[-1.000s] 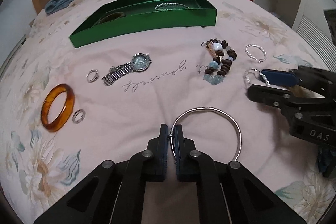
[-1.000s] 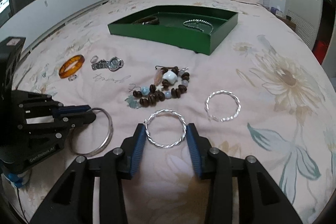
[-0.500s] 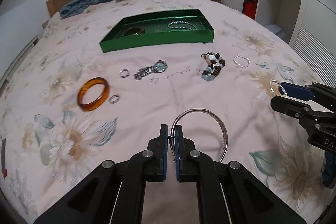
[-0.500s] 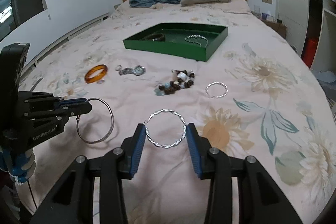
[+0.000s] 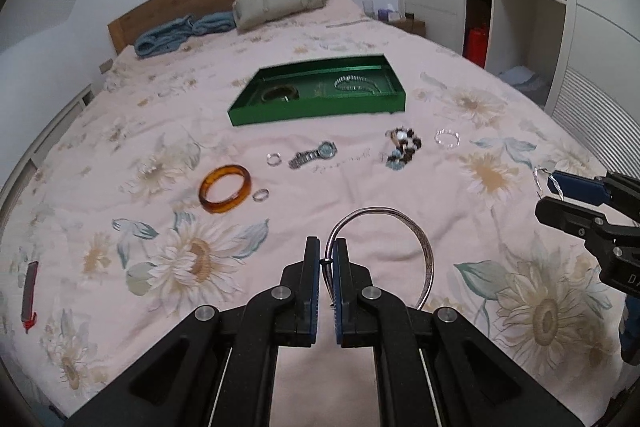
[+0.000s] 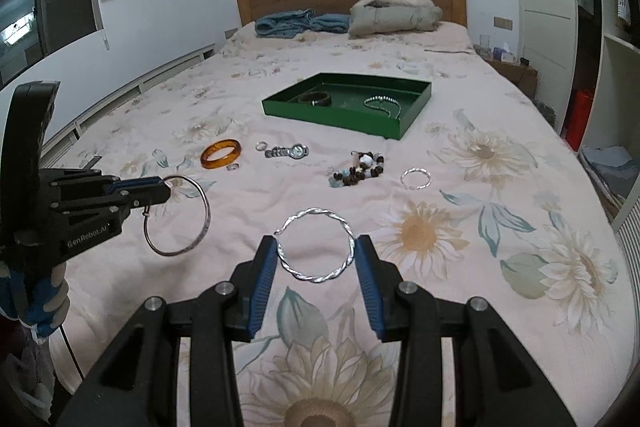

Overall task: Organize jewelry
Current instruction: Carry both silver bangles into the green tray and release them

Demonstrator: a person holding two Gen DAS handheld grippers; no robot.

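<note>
Fingers of the left gripper (image 5: 327, 259) were pinched together on the rim of a plain, thin silver wire bangle (image 5: 404, 227), low in the centre of the left wrist view, with the hoop standing out beyond the tips. Up the frame, past the middle, lay the shallow green rectangular tray (image 5: 320, 113) on the pink floral bedspread (image 5: 140, 227), already holding a dark bangle (image 5: 280, 93) and a beaded silver chain (image 5: 354, 83). A translucent amber bangle (image 5: 225, 188) lay at left of centre.

In the right wrist view, the right gripper (image 6: 315, 259) sat at lower centre with its blue-padded fingers (image 6: 264, 279) clamped on either side of a twisted silver rope bangle (image 6: 348, 259), held flat across its width. The tray showed at upper centre, and the left gripper at the left edge with its hoop hanging free.

I judged the step to be carrying both bangles to the tray. Doing it well would mean steady grips, since the thin rim could pivot in the pinch. Each should go low over a bare patch of the tray floor, well apart from the chain.
</note>
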